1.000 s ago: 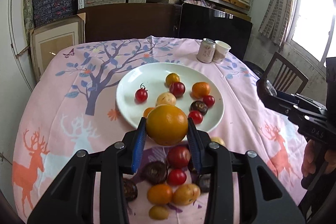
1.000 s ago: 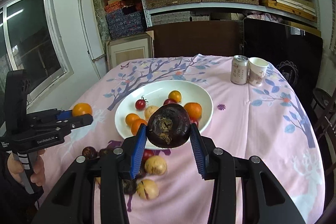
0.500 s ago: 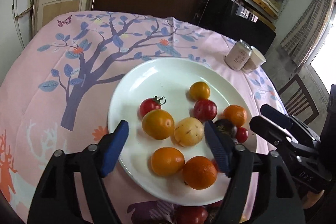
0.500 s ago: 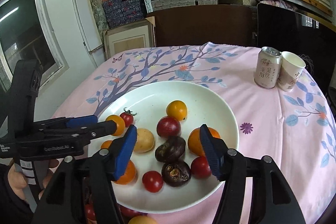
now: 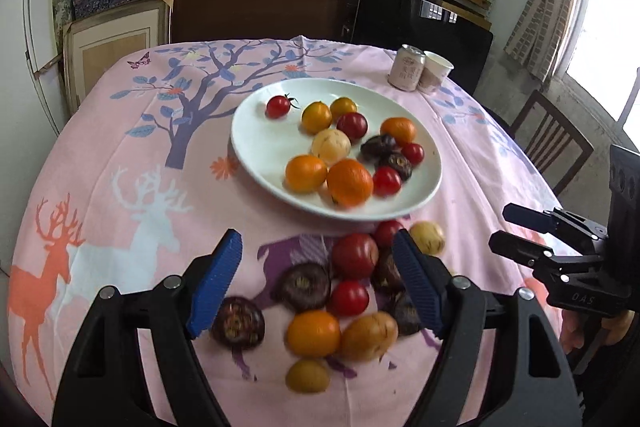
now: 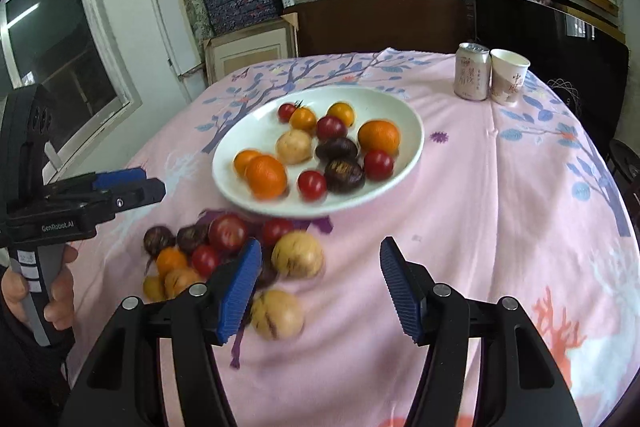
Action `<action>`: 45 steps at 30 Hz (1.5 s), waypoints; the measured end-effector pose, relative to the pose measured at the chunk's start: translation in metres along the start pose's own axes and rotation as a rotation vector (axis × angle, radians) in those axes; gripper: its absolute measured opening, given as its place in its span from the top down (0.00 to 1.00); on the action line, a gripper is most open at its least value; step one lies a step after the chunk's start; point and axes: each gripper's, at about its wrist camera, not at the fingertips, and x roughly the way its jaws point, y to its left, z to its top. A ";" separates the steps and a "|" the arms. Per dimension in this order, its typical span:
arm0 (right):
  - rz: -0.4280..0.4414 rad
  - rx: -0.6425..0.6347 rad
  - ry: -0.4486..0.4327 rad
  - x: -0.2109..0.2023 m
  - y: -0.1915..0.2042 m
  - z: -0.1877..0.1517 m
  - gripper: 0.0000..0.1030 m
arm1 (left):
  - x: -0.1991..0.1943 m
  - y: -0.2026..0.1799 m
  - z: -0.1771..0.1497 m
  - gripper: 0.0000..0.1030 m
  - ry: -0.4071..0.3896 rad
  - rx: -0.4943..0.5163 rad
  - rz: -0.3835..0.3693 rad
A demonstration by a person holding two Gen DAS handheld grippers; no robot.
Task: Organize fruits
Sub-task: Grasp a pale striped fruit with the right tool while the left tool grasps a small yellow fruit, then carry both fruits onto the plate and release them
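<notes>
A round table under a pink cloth (image 5: 120, 195) printed with deer and a tree is standing before shelves stacked with patterned boxes. On it a white plate (image 5: 256, 143) is holding fruit: oranges, red cherry tomatoes, a pale yellow fruit and two dark purple ones. A second heap of loose fruit (image 5: 340, 291) is lying on the cloth just in front of the plate, nearer the cameras, with the same mix of orange, red, yellow and dark purple pieces.

The left gripper (image 5: 320, 283) is hanging over this heap with its blue pads standing wide apart, gripping nothing; several loose fruits are showing between them, but the pads are not pressing on any. The right gripper (image 6: 320, 287) is hanging over the heap's right edge, its jaws parted about halfway and empty, a pale yellow fruit (image 6: 298, 254) lying just beside its left pad.

Toward the far right of the table a drink can (image 6: 472, 71) and a paper cup (image 6: 508, 75) are standing side by side.
</notes>
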 end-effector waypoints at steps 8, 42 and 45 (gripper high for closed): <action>-0.046 -0.055 0.055 0.021 0.031 -0.024 0.39 | -0.019 -0.001 -0.067 0.27 0.044 0.053 0.046; 0.097 0.202 -0.111 -0.007 -0.007 -0.046 0.63 | 0.011 -0.014 -0.092 0.72 0.123 0.155 0.120; 0.099 0.206 -0.115 -0.008 -0.007 -0.047 0.63 | 0.002 -0.009 -0.090 0.72 0.081 0.123 0.082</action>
